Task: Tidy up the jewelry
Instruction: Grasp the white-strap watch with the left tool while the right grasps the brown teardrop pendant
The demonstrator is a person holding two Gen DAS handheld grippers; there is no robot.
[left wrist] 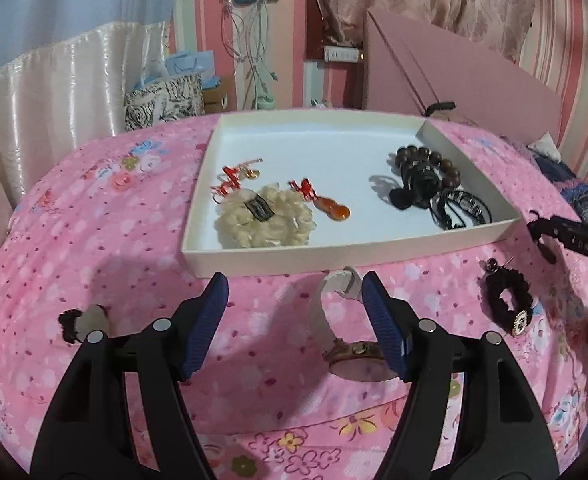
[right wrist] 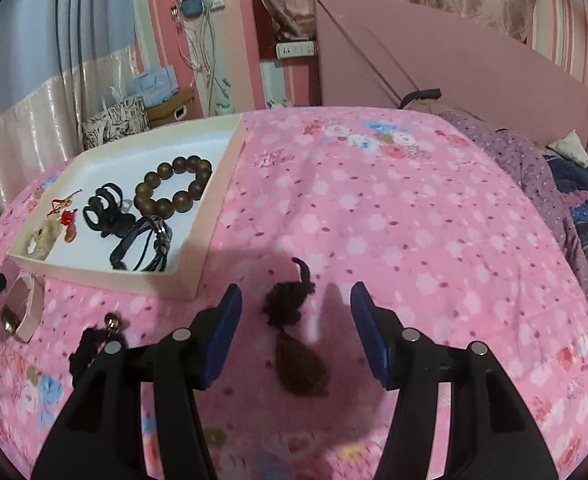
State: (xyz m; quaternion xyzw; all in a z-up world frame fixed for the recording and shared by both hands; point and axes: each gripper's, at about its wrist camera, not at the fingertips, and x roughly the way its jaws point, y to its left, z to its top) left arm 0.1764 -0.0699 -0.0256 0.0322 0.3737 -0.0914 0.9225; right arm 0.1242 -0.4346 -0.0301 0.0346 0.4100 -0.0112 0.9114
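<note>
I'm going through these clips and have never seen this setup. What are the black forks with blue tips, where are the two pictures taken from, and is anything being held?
There is no robot arm here. A person holds a hand-operated two-finger tool in each hand, and each tool carries a wide-angle camera looking along its blue-padded fingers. One picture comes from the left tool, the other from the right tool.

Both look down on a bed with a pink floral cover. A shallow white tray already holds a wooden bead bracelet, black hair pieces, a cream scrunchie and small red charms.

Outside the tray lie a white-strapped watch in front of the left tool, a black scrunchie and a brown pendant between the right tool's fingers.

Both tools are open; nothing is held.
</note>
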